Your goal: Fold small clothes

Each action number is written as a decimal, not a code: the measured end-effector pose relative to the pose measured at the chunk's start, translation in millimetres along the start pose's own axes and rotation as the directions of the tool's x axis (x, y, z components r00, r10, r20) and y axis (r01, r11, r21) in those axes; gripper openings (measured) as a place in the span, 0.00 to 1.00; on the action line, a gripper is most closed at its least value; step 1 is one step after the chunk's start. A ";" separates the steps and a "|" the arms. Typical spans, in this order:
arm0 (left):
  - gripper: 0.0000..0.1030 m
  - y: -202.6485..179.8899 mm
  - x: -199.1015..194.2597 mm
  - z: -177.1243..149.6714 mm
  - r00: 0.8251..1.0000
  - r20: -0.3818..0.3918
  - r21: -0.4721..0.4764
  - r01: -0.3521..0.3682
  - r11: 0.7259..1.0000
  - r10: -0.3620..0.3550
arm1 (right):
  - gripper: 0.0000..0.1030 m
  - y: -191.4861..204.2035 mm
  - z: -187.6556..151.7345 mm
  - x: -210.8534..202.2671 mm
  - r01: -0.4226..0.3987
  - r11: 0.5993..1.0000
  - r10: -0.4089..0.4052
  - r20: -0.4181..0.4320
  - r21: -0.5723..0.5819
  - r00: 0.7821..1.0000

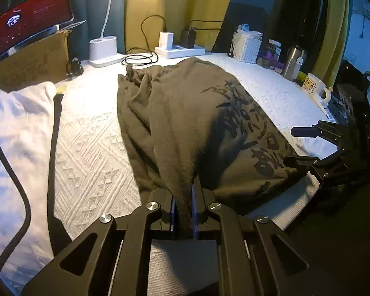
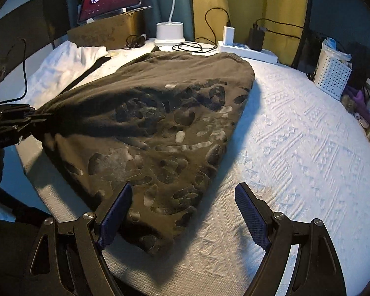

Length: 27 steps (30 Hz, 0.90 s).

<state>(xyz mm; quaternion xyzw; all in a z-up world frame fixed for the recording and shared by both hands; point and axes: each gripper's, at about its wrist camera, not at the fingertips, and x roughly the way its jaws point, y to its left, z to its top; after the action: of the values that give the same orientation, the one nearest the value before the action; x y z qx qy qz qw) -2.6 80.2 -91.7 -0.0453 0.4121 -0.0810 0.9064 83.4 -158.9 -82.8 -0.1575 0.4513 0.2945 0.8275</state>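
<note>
A dark olive shirt [image 1: 185, 123] with a black print lies bunched on the white textured cloth; it also shows in the right wrist view [image 2: 155, 128]. My left gripper [image 1: 184, 197] is shut on a gathered near corner of the shirt and lifts it a little. It also appears at the left of the right wrist view [image 2: 37, 118], pinching the shirt. My right gripper [image 2: 182, 197] is open and empty, just above the shirt's near corner. It shows at the right of the left wrist view [image 1: 293, 145], jaws apart.
A white garment with black trim [image 1: 19, 135] lies at the left. At the back stand a tablet [image 1: 32, 17], a lamp base [image 1: 103, 51], a power strip with chargers [image 1: 180, 49], a white basket [image 1: 246, 46], a steel flask [image 1: 294, 61] and a mug [image 1: 313, 86].
</note>
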 end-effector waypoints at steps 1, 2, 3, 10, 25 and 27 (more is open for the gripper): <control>0.08 1.9 3.8 -1.8 1.000 -0.014 -0.005 0.000 1.000 0.000 | 0.84 0.9 -2.2 5.8 -0.009 1.000 0.009 -0.023 -0.005 1.000; 0.08 3.1 8.8 -4.6 0.999 -0.036 -0.005 -0.005 1.000 0.005 | 0.85 2.6 -5.7 9.4 -0.017 1.000 0.017 -0.026 -0.015 1.000; 0.08 2.5 11.8 -7.3 0.999 -0.046 -0.004 -0.012 1.000 0.012 | 0.86 3.8 -6.4 8.0 -0.014 1.000 0.014 -0.029 -0.022 0.999; 0.12 3.0 11.9 -11.9 0.998 -0.070 -0.013 -0.002 1.000 0.001 | 0.86 6.6 -8.5 -2.6 -0.019 0.999 0.018 -0.033 -0.037 0.999; 0.45 3.3 -13.7 9.7 1.000 0.028 -0.038 -0.006 0.999 0.007 | 0.86 5.6 -14.0 -1.9 -0.020 0.999 0.019 -0.028 -0.025 0.999; 0.45 1.9 -11.5 12.9 0.999 0.034 -0.041 0.004 0.999 -0.003 | 0.86 5.3 -15.4 -3.0 -0.022 1.000 0.021 -0.026 -0.022 0.999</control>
<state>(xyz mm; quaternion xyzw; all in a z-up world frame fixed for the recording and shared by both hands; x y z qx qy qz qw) -0.1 84.4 -75.0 -0.0661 0.3981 -0.0733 0.9120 68.8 -163.9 -88.6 -0.1656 0.4601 0.3064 0.8167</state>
